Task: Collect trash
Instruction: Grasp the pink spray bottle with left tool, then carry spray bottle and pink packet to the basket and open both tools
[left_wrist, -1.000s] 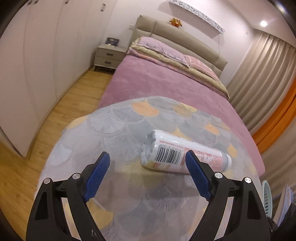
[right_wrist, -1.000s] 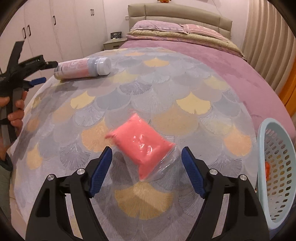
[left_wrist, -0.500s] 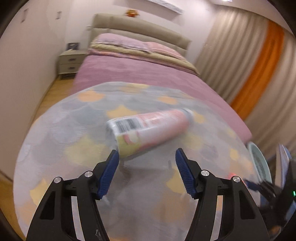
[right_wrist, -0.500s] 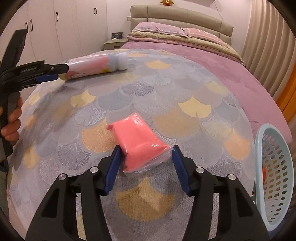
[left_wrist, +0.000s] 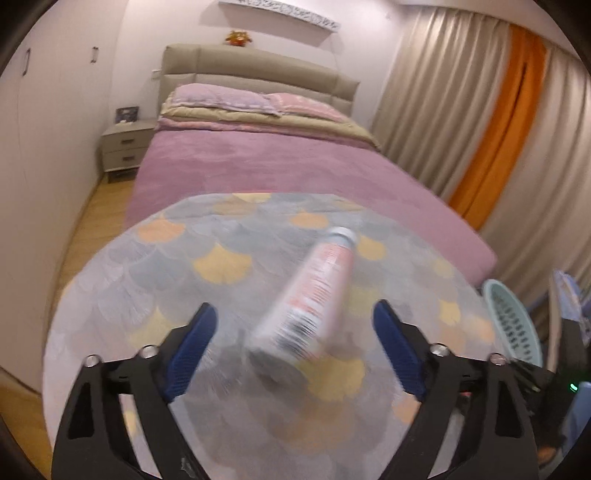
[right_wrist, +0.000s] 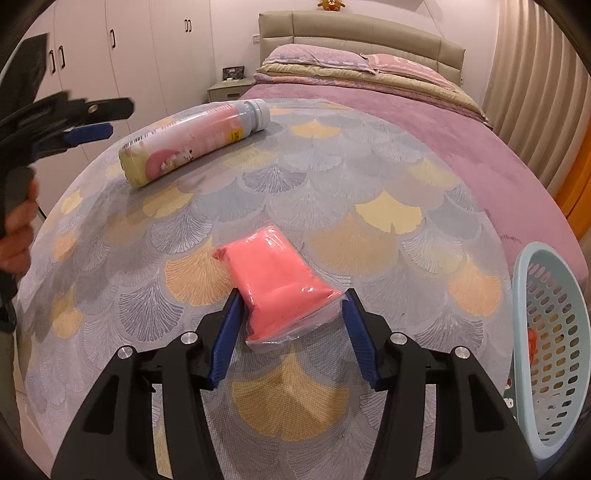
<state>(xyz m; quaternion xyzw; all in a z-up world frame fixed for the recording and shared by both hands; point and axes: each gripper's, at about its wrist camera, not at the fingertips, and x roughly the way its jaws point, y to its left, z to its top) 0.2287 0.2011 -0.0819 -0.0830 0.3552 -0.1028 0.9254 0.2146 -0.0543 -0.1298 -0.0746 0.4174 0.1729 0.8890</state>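
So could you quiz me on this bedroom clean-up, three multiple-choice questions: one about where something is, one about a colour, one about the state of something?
1. Where is the basket?
A. on the pillows
B. off the patterned cloth's right edge
C. under the bottle

2. What colour is the packet?
A. green
B. black
C. pink

3. How does the bottle sit?
A. lying on its side
B. upright
C. inside the basket

Answers: 1 B, the basket sits past the cloth's right edge. 2 C, the packet between the right gripper's jaws is plainly pink. 3 A, the bottle lies flat on the cloth, cap pointing toward the bed.
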